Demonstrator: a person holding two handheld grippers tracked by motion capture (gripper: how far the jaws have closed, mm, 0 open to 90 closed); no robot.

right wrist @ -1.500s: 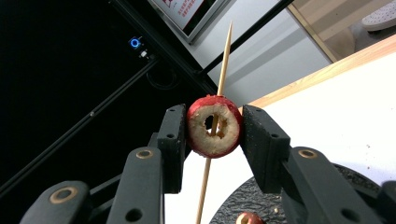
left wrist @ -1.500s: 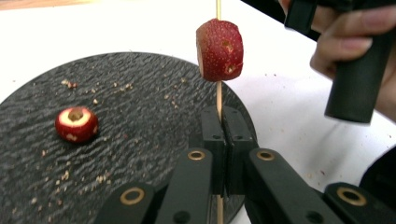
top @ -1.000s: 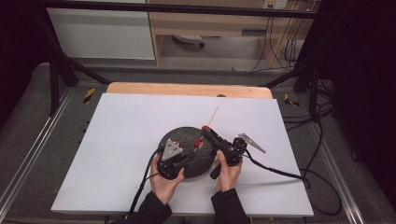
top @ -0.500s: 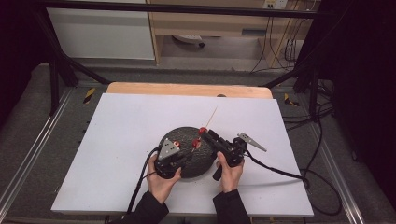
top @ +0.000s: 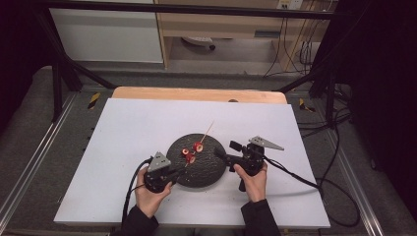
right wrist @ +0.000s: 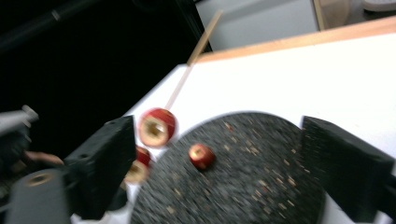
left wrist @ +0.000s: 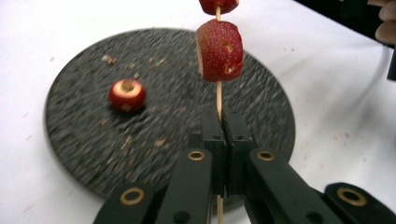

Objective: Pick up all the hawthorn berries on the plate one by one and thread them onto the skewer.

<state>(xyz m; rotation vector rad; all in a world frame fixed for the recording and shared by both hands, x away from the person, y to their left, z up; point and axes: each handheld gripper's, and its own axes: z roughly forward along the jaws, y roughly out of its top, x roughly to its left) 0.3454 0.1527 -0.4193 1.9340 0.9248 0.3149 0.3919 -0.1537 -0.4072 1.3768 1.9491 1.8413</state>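
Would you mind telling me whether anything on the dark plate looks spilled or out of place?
Yes: one red fruit piece lies loose on the plate, off the skewer that carries the other pieces. Pale crumbs are scattered across the plate too.

At the bottom of the high view, the person wears dark sleeves. The left gripper (top: 173,173) and the right gripper (top: 221,153) are black, and each has a grey three-cornered plate on top and a black cable trailing away. In the left gripper view, the black fingers (left wrist: 212,135) have gold rings around the screw holes.
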